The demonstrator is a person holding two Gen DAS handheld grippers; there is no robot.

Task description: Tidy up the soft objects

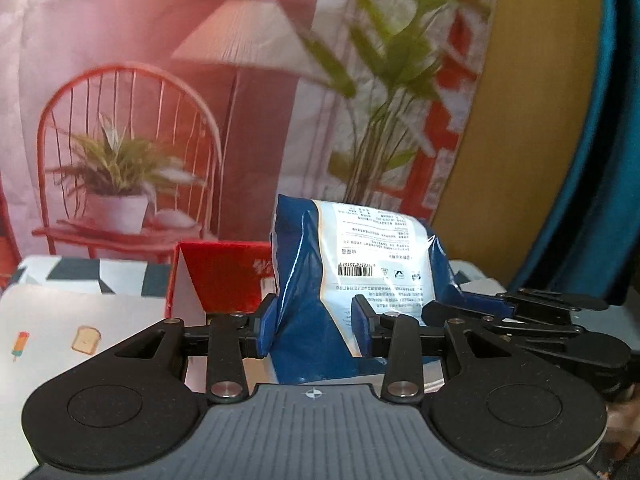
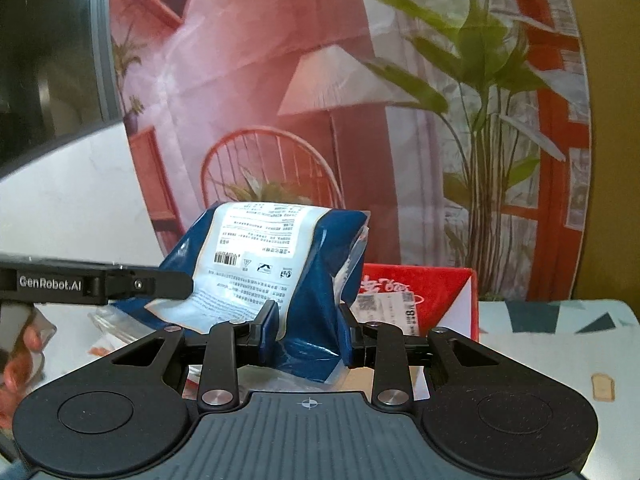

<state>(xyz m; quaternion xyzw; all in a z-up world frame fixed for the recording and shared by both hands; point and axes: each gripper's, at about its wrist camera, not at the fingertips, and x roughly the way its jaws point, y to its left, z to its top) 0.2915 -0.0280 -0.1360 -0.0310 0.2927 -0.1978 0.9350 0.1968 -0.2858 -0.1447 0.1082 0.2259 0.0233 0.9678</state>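
The printed backdrop [image 1: 160, 80] closes off the far side, so my free room is upward and back toward me; the red box [image 1: 224, 276] stands just behind, an edge to clear; I carry the blue pack [image 1: 360, 264] above the table [image 2: 560, 320], my left gripper [image 1: 316, 328] and right gripper [image 2: 308, 336] each pinched narrow on one end, because, I judge, a soft pack sags from one grip.

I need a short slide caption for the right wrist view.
Both grippers hold one blue packet above the table, red box behind.
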